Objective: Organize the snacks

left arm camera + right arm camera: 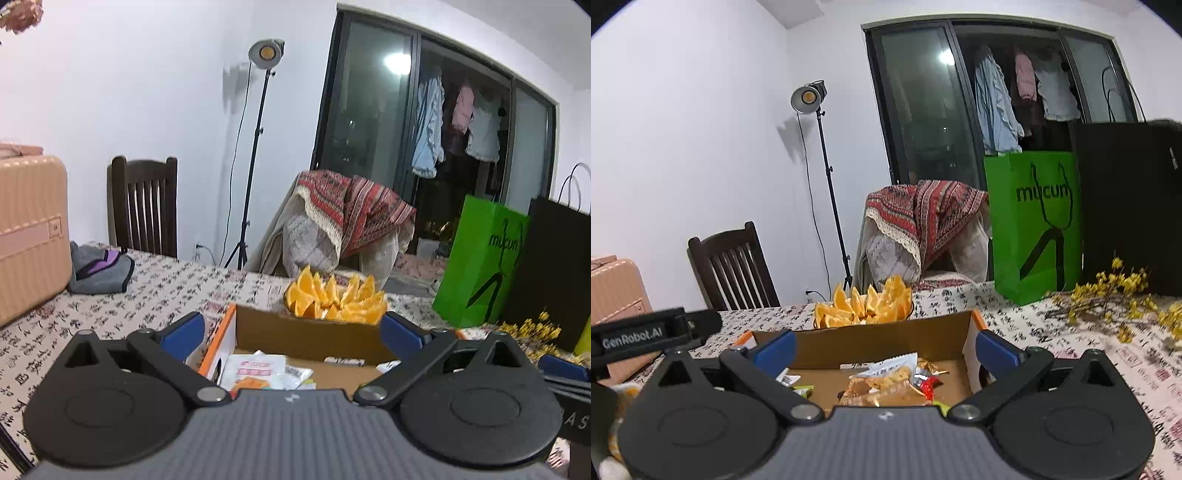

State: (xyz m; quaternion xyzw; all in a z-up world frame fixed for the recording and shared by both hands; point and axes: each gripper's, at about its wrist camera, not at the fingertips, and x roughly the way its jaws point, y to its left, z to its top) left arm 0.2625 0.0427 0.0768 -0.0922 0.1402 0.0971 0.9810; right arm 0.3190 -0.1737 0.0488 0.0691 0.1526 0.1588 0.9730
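Note:
An open cardboard box (306, 334) sits on the patterned tablecloth straight ahead in both wrist views. It holds snack packets: a white and orange packet (255, 371) in the left wrist view, and a brown crinkled packet (886, 387) with small wrappers beside it in the right wrist view. My left gripper (291, 332) hangs over the near edge of the box, its blue fingers spread wide with nothing between them. My right gripper (884, 349) stands open the same way over the box (879, 339), with no packet touching its pads.
A bowl of orange wedges (334, 299) stands just behind the box. A green paper bag (1034, 225) and a black bag (1130, 203) stand at the right, with yellow flower sprigs (1115, 299) lying before them. A pink suitcase (29, 236) and grey cloth (99, 267) lie left.

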